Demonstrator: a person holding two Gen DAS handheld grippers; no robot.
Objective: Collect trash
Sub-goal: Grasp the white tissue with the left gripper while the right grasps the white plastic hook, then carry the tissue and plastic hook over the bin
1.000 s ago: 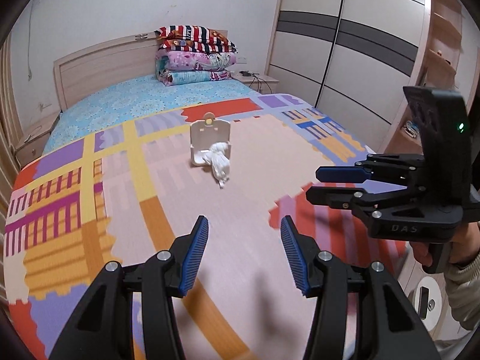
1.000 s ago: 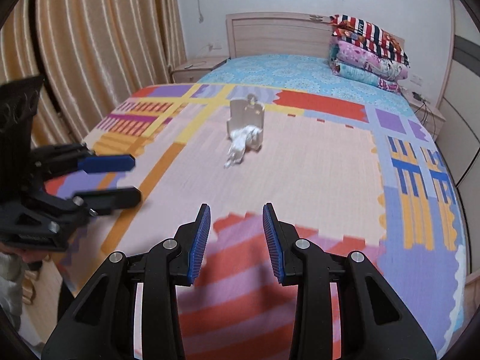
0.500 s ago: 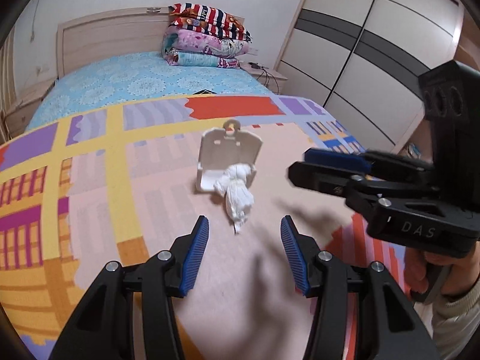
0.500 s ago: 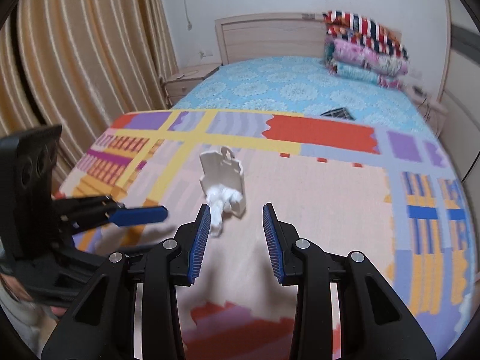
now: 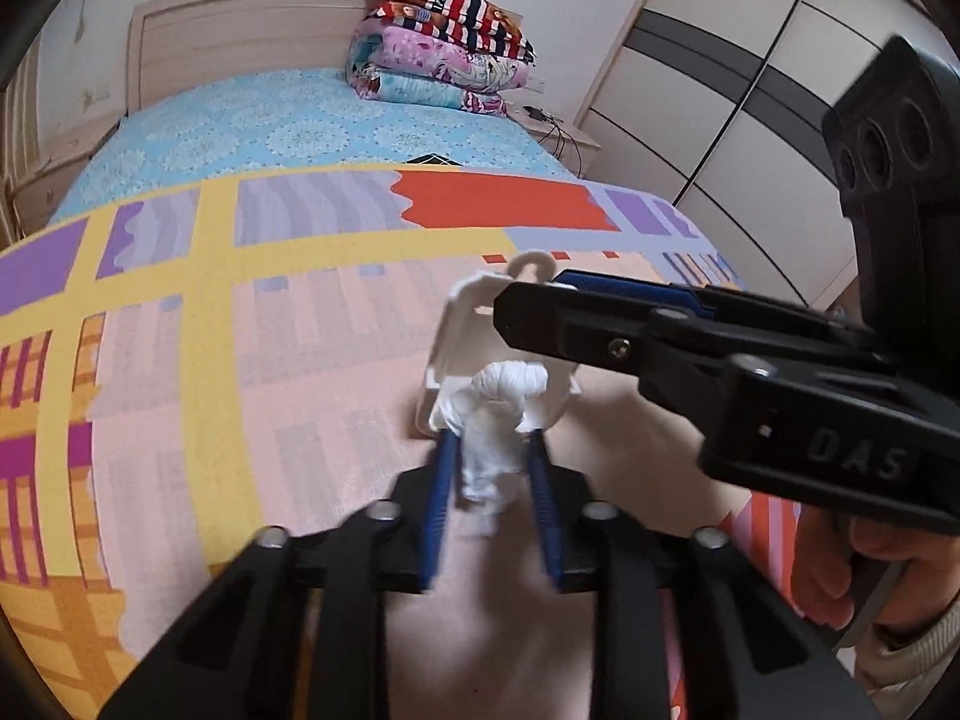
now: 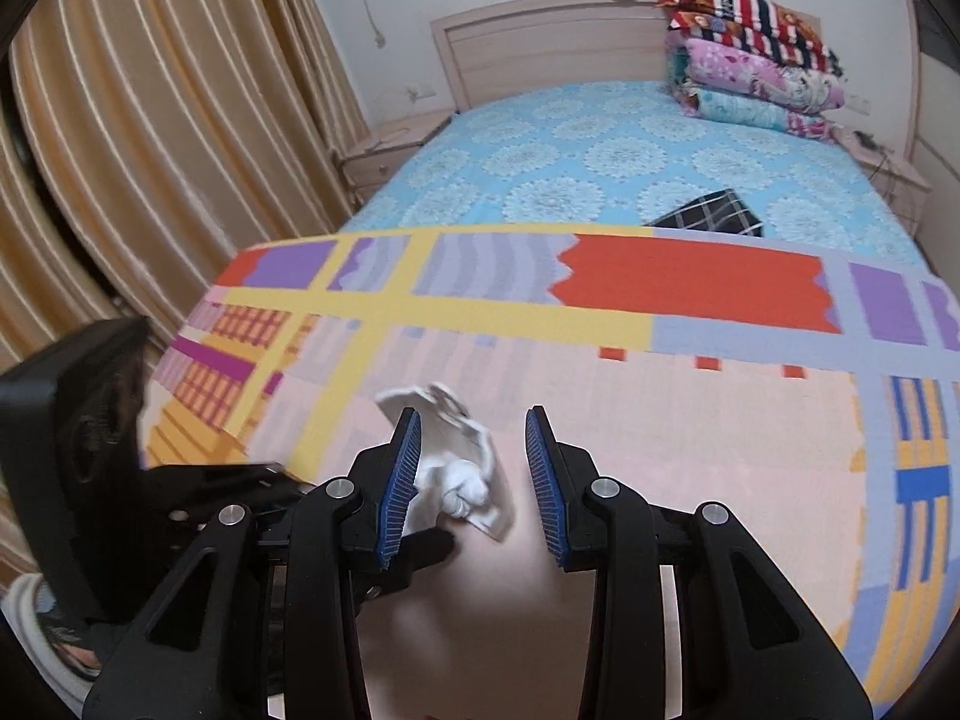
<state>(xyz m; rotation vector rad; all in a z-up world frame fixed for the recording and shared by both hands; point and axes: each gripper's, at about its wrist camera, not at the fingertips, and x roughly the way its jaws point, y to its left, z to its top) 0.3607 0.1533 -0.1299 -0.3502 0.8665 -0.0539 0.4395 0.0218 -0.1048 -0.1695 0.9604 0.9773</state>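
A crumpled white tissue point(image 5: 493, 456) lies on the patterned bed cover, spilling out of a small white plastic dustpan-like holder point(image 5: 459, 330). My left gripper point(image 5: 491, 450) is open with its blue pads on either side of the tissue, not squeezing it. My right gripper point(image 6: 474, 426) is open just above the white holder point(image 6: 465, 438) and the tissue point(image 6: 462, 483); in the left wrist view its black fingers point(image 5: 600, 324) cross in front of the holder's right side.
The colourful blanket point(image 5: 180, 360) covers the near half of the bed, a blue sheet point(image 6: 600, 168) the far half. Stacked pillows point(image 5: 444, 54) sit by the headboard. A dark checked cloth point(image 6: 708, 213) lies on the sheet. Curtains point(image 6: 150, 150) hang left, a wardrobe point(image 5: 750, 90) stands right.
Both grippers have moved forward and down to the tissue and holder. The left pads now straddle the tissue and stand closer together; the right gripper now hovers over the holder.
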